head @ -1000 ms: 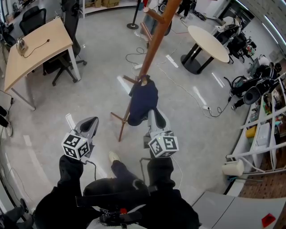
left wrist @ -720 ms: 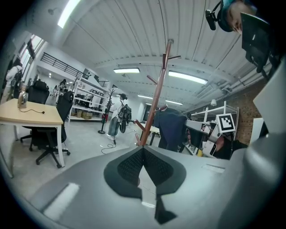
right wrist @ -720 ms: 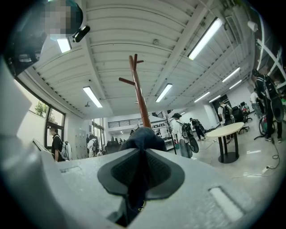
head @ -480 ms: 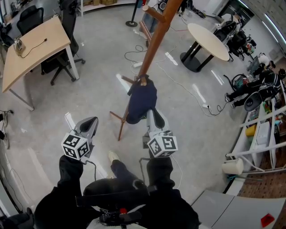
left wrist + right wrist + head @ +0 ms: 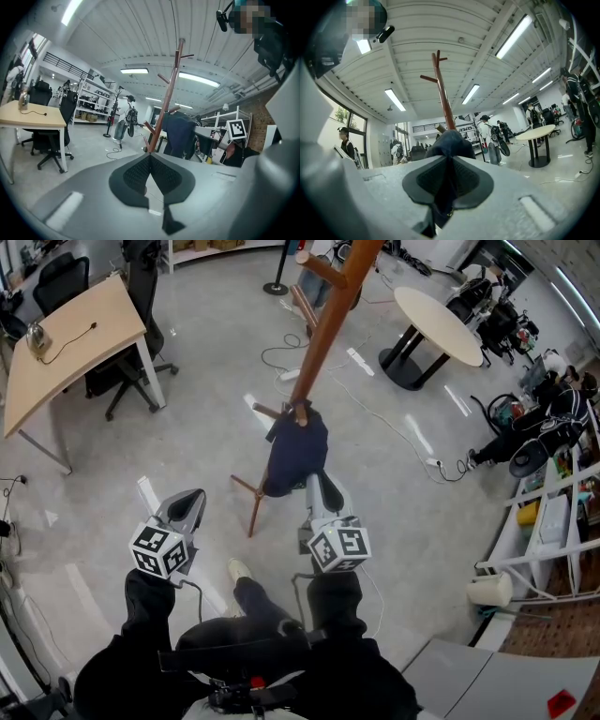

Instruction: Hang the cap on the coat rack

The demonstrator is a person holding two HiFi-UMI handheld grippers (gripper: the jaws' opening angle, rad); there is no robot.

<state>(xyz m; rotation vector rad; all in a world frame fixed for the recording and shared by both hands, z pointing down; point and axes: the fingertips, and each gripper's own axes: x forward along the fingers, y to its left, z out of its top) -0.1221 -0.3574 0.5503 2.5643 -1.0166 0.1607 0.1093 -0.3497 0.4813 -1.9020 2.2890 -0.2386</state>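
Pinches the dark blue cap point(image 5: 296, 454) by its lower edge in the right tongs point(image 5: 319, 486), with the cap's top up against the end of a low peg on the wooden coat rack point(image 5: 319, 343). Holds the left tongs point(image 5: 190, 502) pressed together on nothing, well apart from the rack, above the floor.

Head view steeply down; L/R gripper views face shared coat rack point(image 5: 322, 345).
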